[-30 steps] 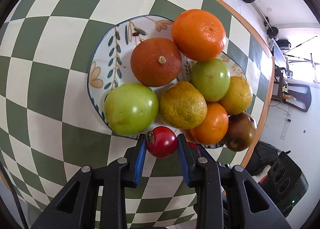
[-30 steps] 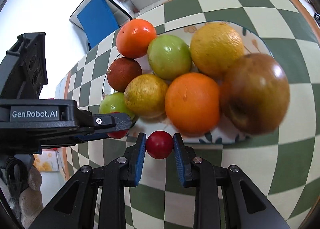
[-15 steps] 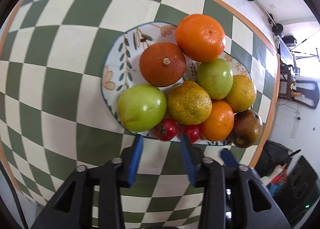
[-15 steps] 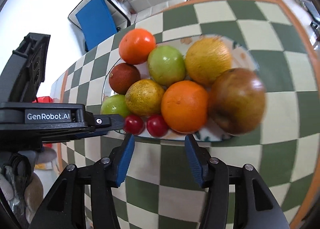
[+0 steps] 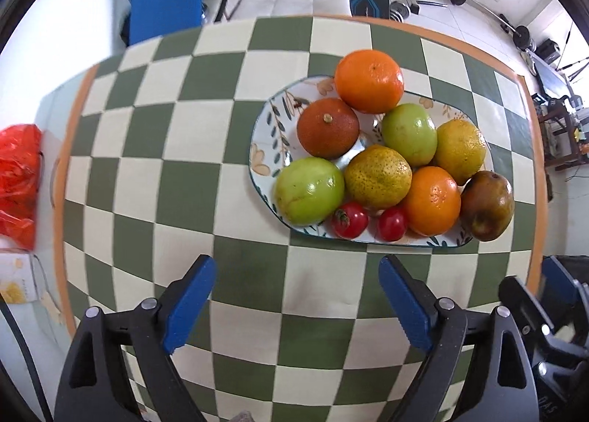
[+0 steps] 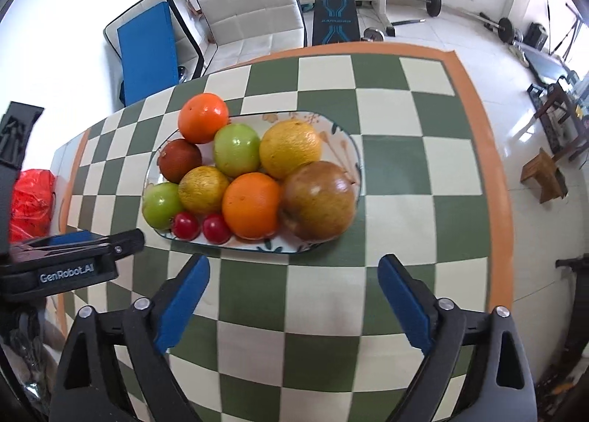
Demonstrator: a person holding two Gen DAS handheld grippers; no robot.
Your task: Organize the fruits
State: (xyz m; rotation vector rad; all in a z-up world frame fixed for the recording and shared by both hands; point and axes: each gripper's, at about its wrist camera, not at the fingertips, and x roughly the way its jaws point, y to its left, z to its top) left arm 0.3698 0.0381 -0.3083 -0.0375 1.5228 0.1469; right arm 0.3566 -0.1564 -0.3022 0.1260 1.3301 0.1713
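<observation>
Left wrist, left gripper (image 5: 296,296) spread wide, short of plate (image 5: 263,138) rim

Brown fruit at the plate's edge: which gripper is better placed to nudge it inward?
Likely right: the right gripper, jaws open, faces the brown fruit nearly head-on; for the left gripper it sits far off-axis.

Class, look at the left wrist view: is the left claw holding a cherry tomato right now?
No: the left claw is open and empty above the tablecloth, while both cherry tomatoes lie on the plate.

Left tongs (image 5: 296,306) spread wide, empty; right tongs (image 6: 294,306) likewise.
</observation>
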